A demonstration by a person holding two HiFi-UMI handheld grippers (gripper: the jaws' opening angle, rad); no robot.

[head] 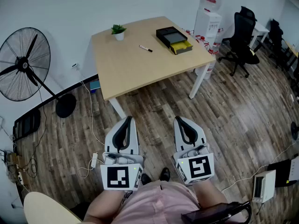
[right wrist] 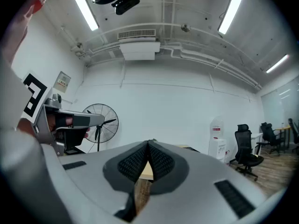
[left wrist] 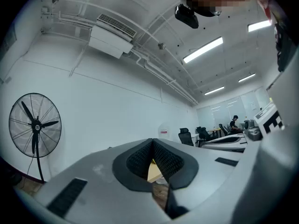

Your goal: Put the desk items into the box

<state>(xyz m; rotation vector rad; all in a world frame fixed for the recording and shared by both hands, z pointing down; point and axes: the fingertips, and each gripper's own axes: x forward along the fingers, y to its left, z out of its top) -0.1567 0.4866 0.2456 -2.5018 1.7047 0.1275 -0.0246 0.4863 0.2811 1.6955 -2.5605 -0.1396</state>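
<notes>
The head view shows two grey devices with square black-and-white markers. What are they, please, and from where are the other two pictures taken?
They are hand-held grippers, not a robot: a person holds one in each hand. The head view, from a camera on the person's head, shows the left gripper and the right gripper from above. Each of the other two pictures comes from a camera on one gripper, looking along its jaws. Both pairs of jaws are closed and hold nothing. Ahead stands a wooden desk with a potted plant, a marker pen and a black box with a yellow section.
</notes>
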